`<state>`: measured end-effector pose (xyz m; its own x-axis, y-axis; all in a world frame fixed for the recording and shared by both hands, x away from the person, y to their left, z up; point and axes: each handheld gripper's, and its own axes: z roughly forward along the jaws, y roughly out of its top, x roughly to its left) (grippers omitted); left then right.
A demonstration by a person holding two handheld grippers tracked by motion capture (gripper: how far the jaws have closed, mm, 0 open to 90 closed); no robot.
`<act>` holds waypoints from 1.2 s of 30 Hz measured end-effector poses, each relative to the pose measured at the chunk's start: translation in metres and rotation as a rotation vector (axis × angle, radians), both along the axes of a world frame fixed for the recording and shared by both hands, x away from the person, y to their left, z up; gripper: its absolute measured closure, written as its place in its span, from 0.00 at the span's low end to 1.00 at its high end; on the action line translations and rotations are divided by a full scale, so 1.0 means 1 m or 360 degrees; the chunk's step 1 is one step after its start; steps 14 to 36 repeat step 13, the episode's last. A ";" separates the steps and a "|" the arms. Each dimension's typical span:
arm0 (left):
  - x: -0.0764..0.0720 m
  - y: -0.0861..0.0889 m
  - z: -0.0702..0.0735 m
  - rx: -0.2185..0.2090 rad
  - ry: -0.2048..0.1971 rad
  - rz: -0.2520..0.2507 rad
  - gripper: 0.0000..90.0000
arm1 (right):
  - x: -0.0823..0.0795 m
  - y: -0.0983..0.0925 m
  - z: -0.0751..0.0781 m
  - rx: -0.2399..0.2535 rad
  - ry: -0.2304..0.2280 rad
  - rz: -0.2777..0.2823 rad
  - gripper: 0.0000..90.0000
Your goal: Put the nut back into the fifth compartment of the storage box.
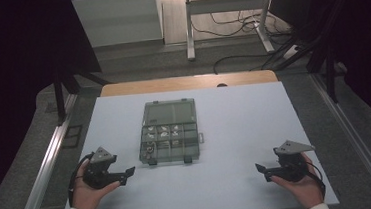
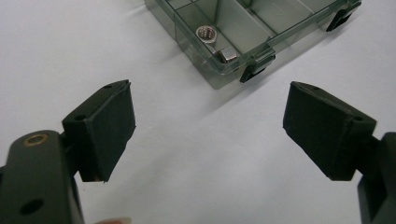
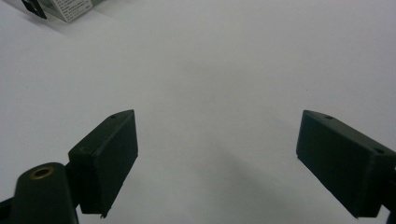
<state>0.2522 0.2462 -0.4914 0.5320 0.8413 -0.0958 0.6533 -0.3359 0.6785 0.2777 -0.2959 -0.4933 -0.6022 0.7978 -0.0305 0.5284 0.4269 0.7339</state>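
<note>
While both hands rest on the pale tabletop (image 1: 235, 125), a clear compartment box (image 1: 168, 131) sits closed at its centre, latches toward the person. Left hand-held gripper (image 1: 126, 173): jaws spread wide, empty, just beside the box's near left corner. Right hand-held gripper (image 1: 262, 170): jaws likewise apart and empty, well apart from the box. Small metal fittings (image 2: 215, 44) lie in the corner compartment.

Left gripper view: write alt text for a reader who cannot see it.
A clear plastic compartment box lies on a white table, its near corner compartment holding small metal parts. Below it, the left claw stands open, its two black jaws wide apart with nothing between them.
</note>
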 end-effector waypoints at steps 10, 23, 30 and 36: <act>0.002 0.001 -0.002 0.0001 -0.0008 0.0011 0.19 | 0.000 -0.001 -0.001 0.0015 0.0012 0.0002 0.13; 0.003 0.002 -0.003 -0.0002 -0.0005 0.0018 0.19 | 0.000 -0.002 -0.001 0.0028 0.0016 0.0003 0.13; 0.003 0.002 -0.003 -0.0002 -0.0005 0.0018 0.19 | 0.000 -0.002 -0.001 0.0028 0.0016 0.0003 0.13; 0.003 0.002 -0.003 -0.0002 -0.0005 0.0018 0.19 | 0.000 -0.002 -0.001 0.0028 0.0016 0.0003 0.13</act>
